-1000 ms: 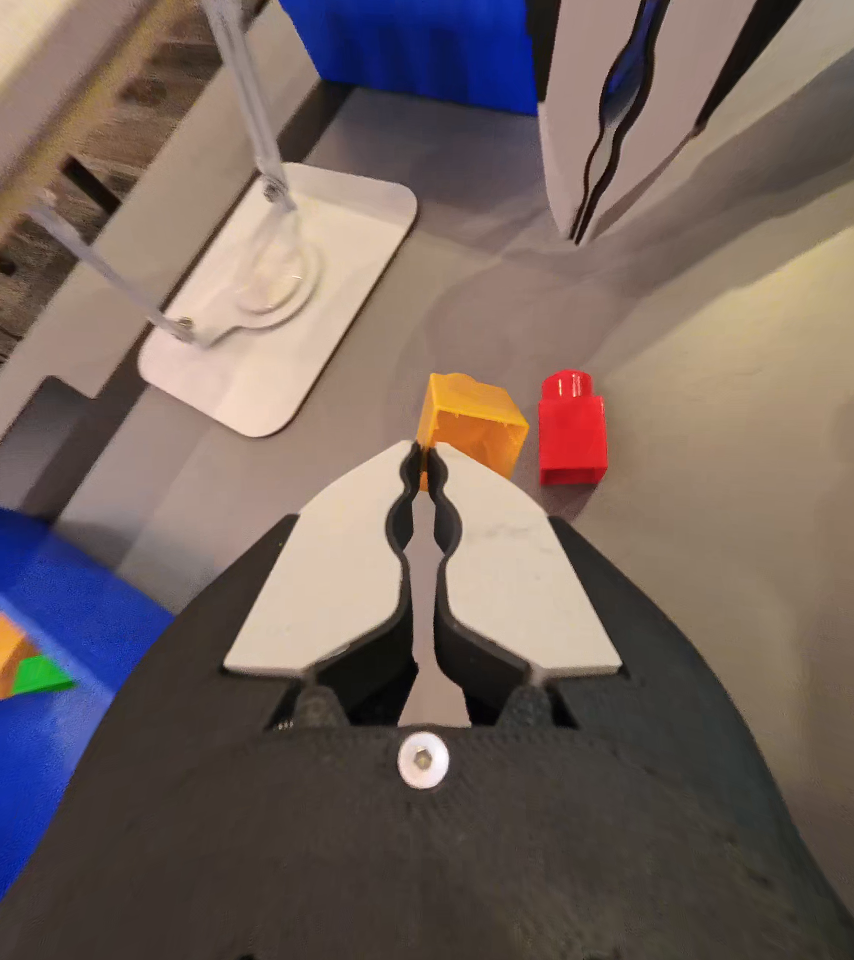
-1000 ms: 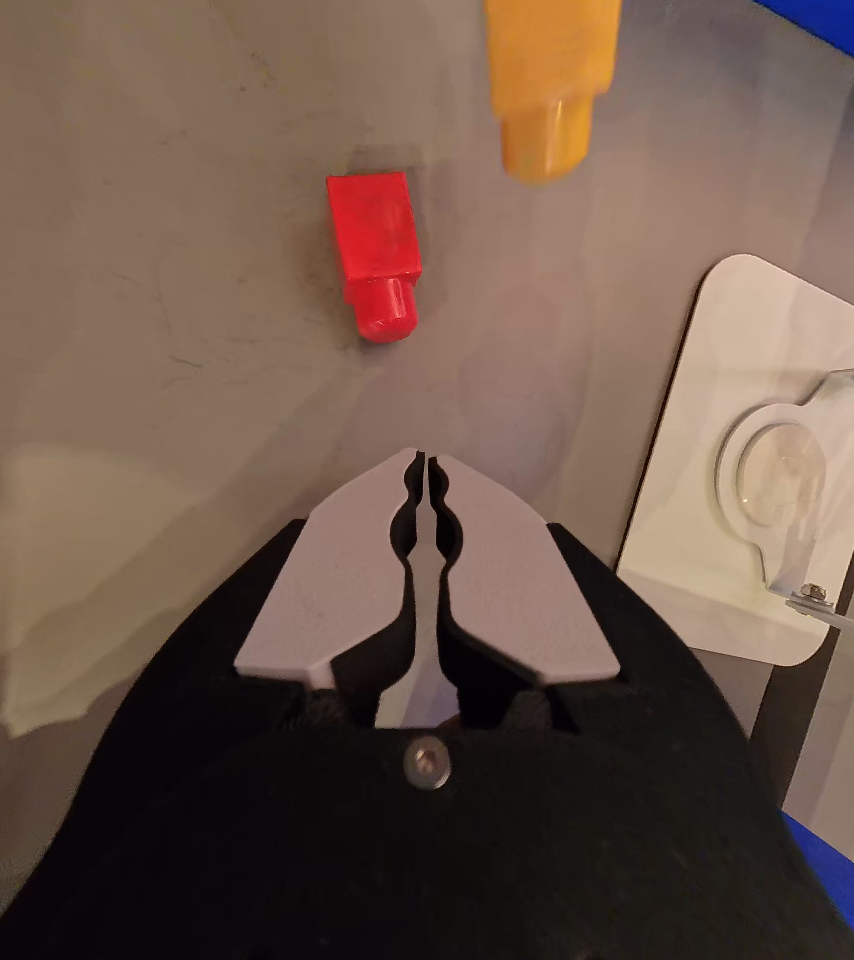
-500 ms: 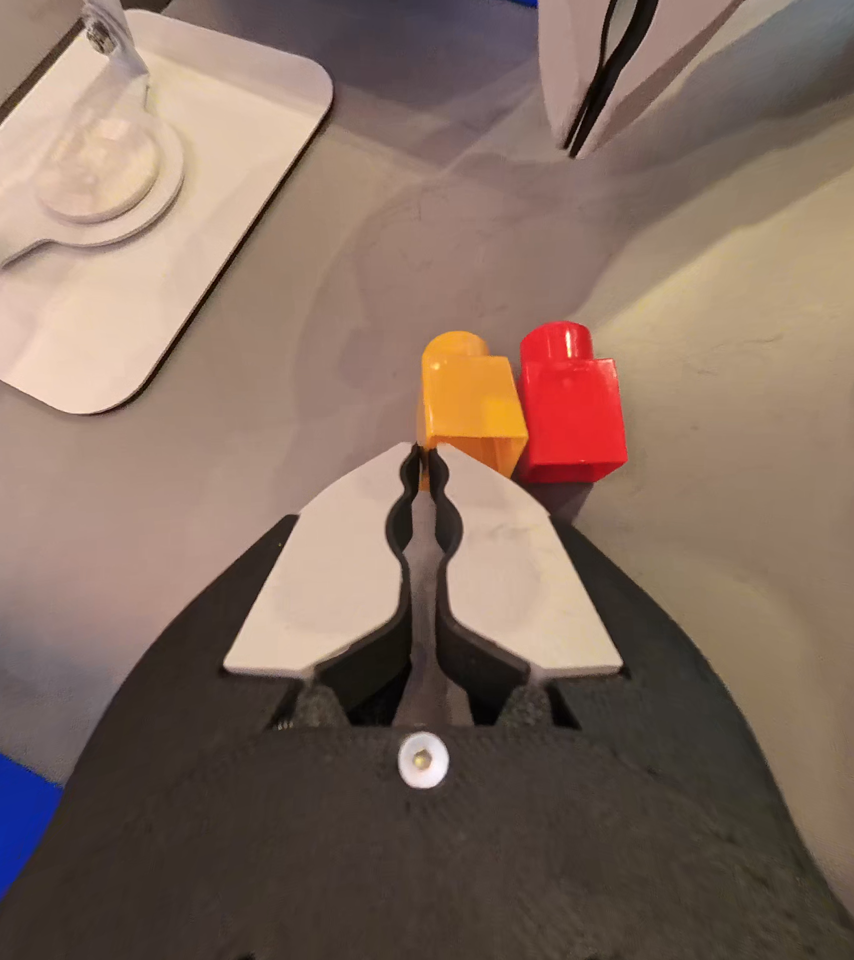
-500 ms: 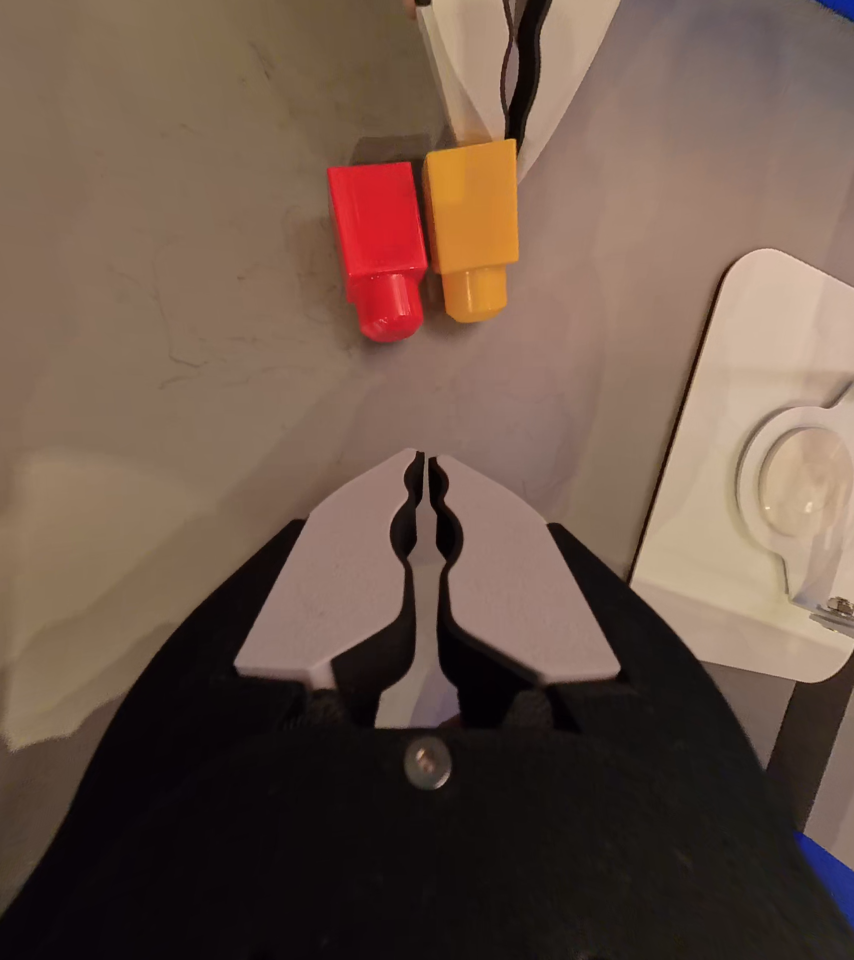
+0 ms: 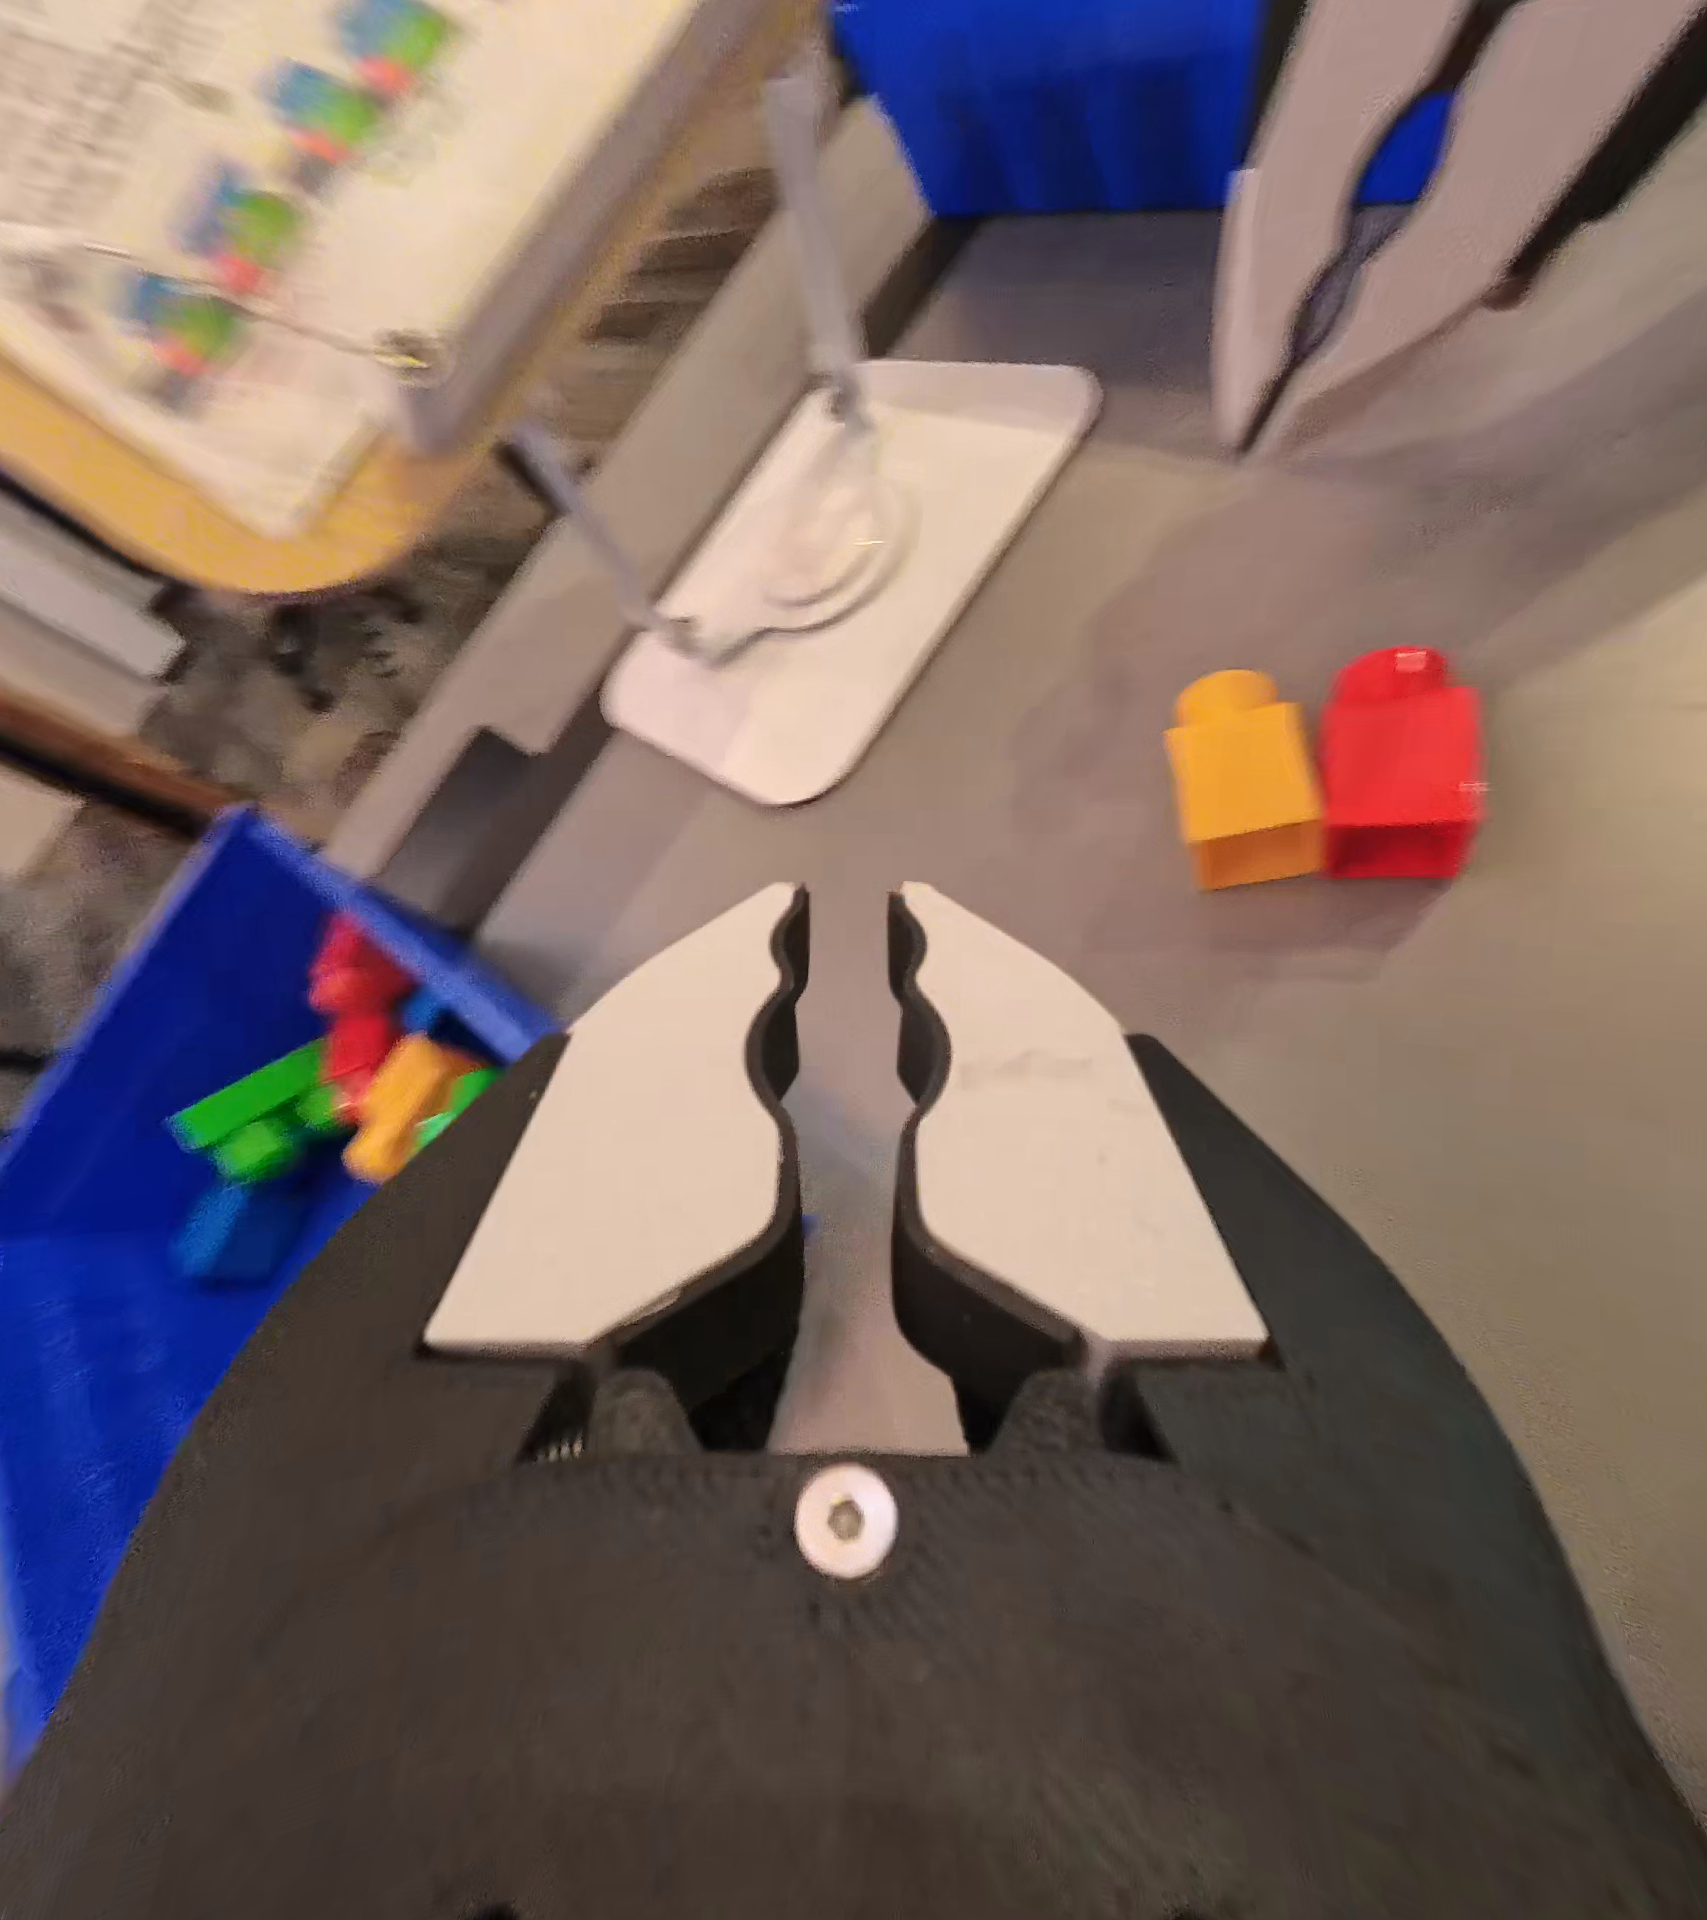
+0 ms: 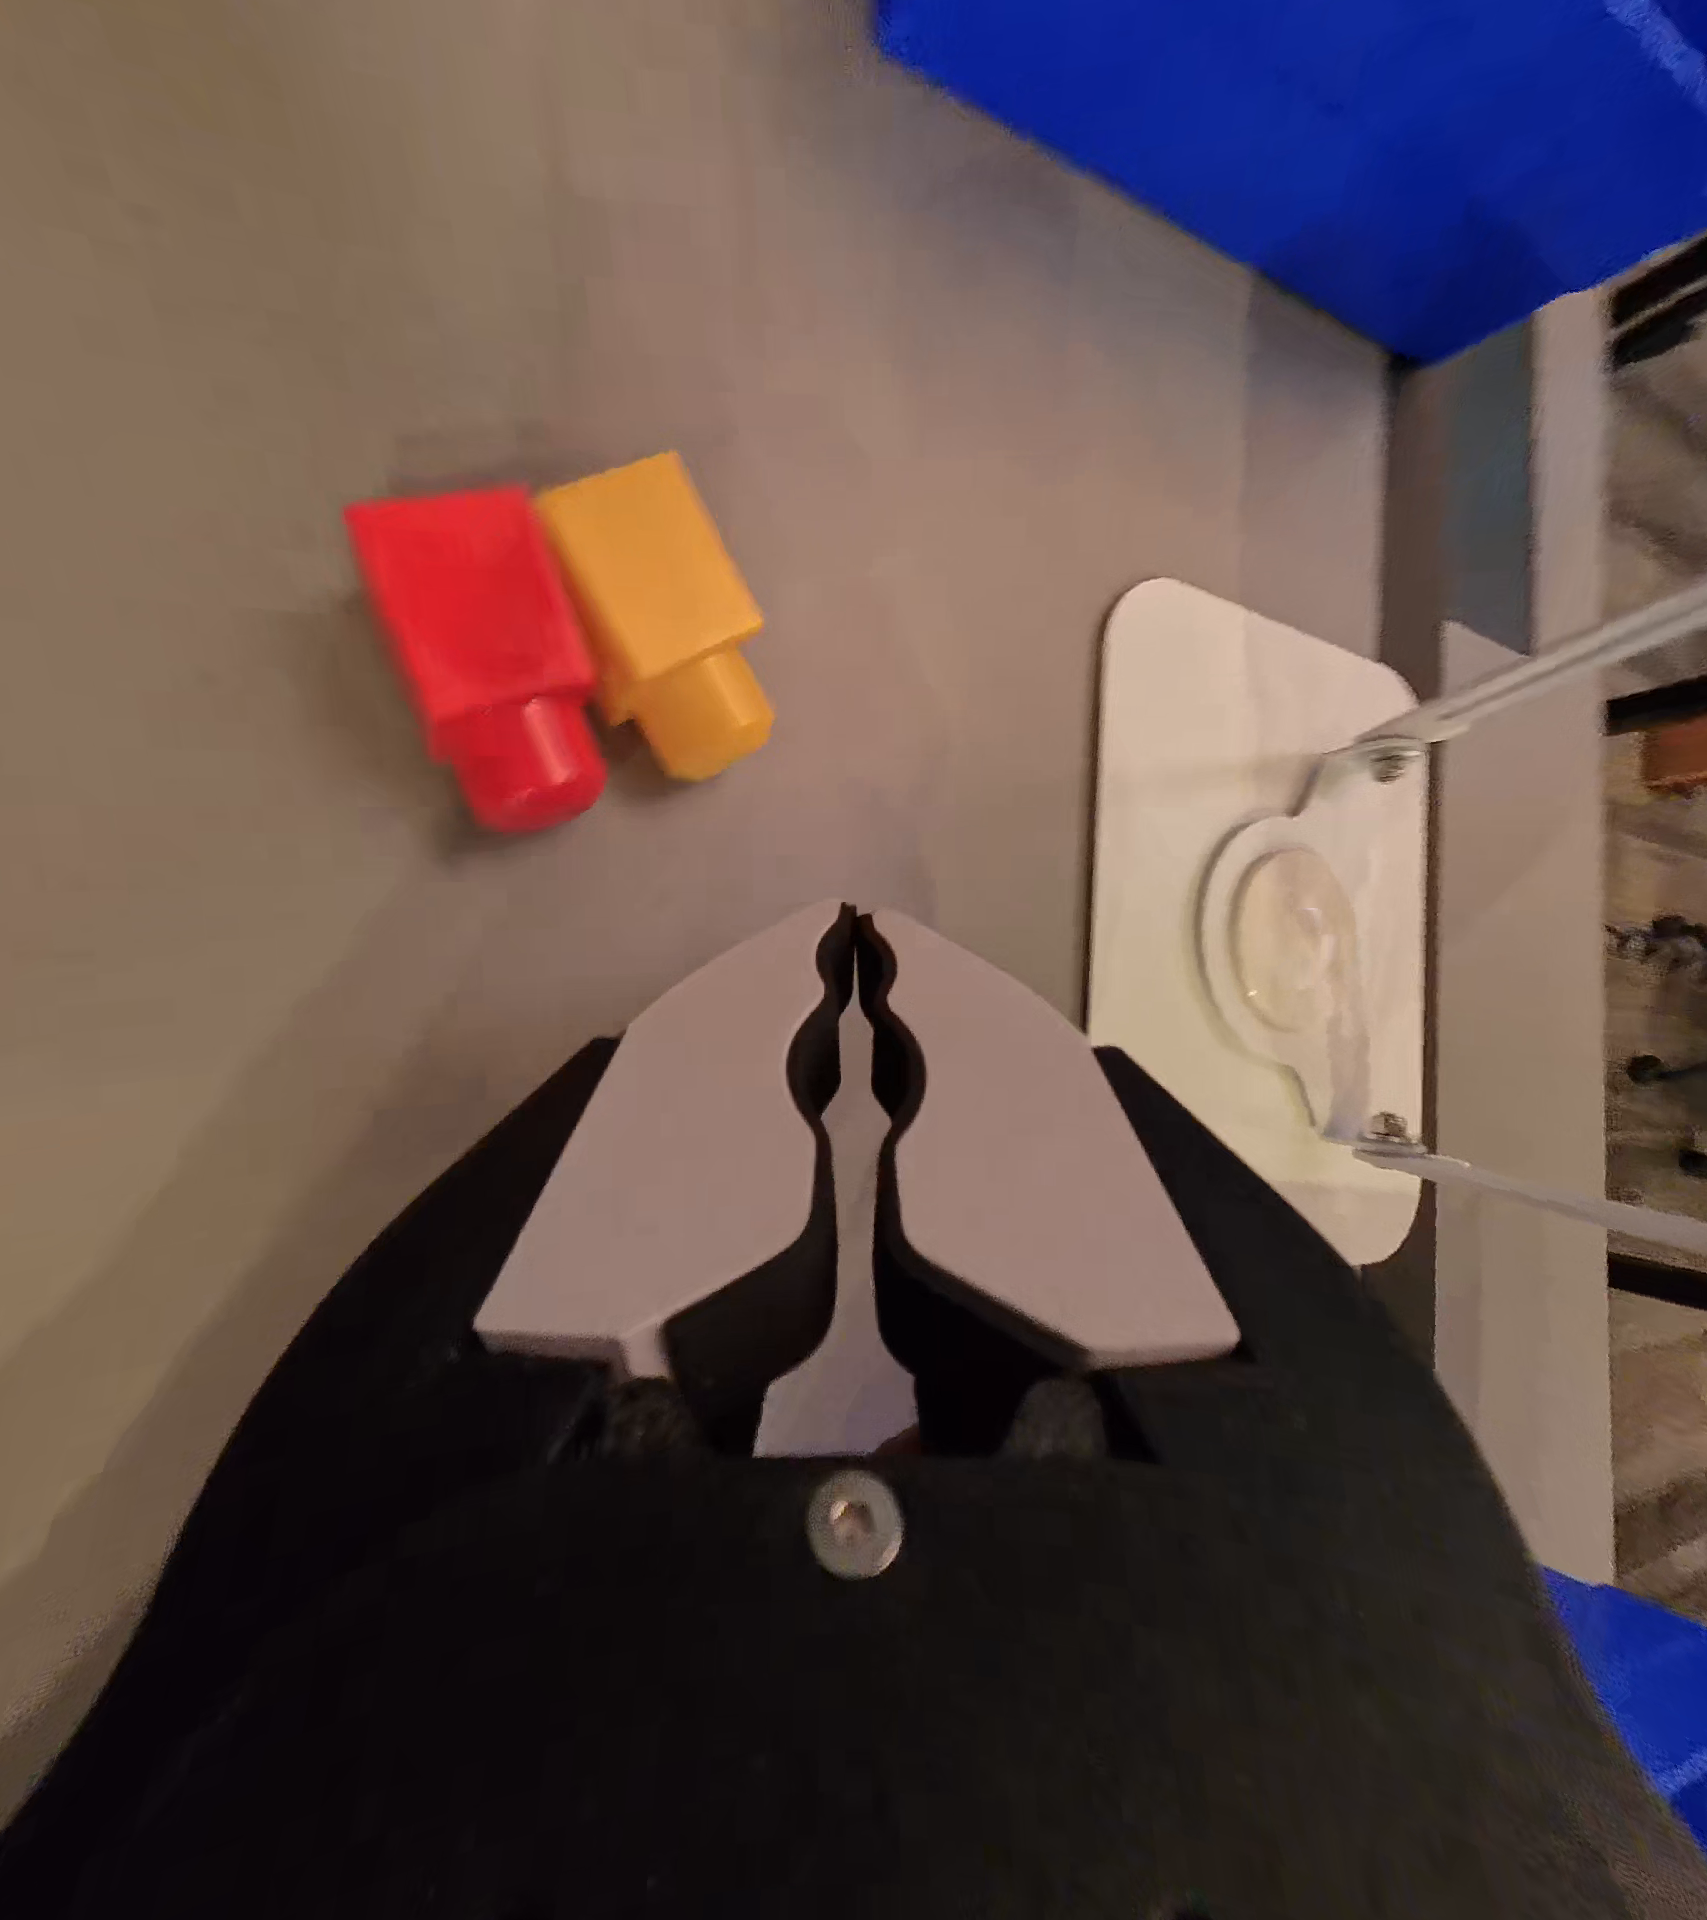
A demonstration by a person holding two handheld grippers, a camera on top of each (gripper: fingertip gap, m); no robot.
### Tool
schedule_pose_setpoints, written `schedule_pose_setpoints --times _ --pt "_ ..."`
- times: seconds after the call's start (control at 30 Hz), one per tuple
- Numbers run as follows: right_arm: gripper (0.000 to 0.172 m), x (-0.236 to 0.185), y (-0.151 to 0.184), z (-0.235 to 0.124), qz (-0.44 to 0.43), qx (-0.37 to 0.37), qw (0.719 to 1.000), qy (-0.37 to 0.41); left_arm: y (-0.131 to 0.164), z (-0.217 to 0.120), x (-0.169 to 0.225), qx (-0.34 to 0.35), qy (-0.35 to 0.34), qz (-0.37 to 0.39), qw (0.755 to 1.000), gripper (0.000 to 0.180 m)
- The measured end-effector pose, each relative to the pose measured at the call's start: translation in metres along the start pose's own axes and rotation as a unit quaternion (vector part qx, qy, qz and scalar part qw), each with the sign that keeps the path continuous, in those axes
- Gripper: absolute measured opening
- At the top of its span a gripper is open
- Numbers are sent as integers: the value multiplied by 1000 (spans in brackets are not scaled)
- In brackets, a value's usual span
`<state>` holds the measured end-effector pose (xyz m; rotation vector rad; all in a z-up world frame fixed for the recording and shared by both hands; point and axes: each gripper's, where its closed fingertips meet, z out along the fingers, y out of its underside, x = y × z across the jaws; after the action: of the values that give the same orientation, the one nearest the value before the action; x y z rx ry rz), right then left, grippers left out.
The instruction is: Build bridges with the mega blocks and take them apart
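An orange block [image 5: 1244, 790] and a red block [image 5: 1400, 779] lie on their sides, touching, on the grey table [image 5: 1451, 1143]. My left gripper [image 5: 847, 894] is open and empty, with bare table between its pads, and sits back and to the left of the blocks. In the right wrist view the red block [image 6: 475, 634] and the orange block [image 6: 651, 613] lie ahead to the left, studs toward the camera. My right gripper [image 6: 851, 914] is shut on nothing, short of the blocks. It also shows in the left wrist view [image 5: 1264, 395] at the top right.
A blue bin [image 5: 101, 1091] with several loose blocks [image 5: 340, 1081] stands at the left. Another blue bin [image 5: 1036, 104] is at the far end, also in the right wrist view [image 6: 1348, 135]. A white stand base [image 5: 859, 582] [image 6: 1244, 883] holds a printed sheet [image 5: 153, 208] by the table edge. My right fingertips sit around 20 centimeters from my left ones.
My left gripper, shut on the orange block's wall, set it down beside the red block, opened and drew back to the left. My right gripper stayed shut and shifted slightly.
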<state>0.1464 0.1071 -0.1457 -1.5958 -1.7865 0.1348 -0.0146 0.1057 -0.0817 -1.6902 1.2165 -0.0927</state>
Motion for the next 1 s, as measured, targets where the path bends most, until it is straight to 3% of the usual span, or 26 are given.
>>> schedule_pose_setpoints --times 0.17,0.3,0.63,0.87,1.0 --pt "0 15 -12 9 44 78 993 75 19 -25 -84 -33 -102 -19 994 14" --pt "0 17 -11 16 20 96 988 121 42 -15 -118 -64 -106 -7 992 17" --pt "0 16 1 29 44 108 988 105 122 45 -143 -215 -24 188 958 25" --pt "0 16 8 31 58 109 988 92 158 80 -150 -290 25 282 914 33" --pt "0 15 9 31 61 110 988 86 165 96 -151 -288 32 315 904 31"
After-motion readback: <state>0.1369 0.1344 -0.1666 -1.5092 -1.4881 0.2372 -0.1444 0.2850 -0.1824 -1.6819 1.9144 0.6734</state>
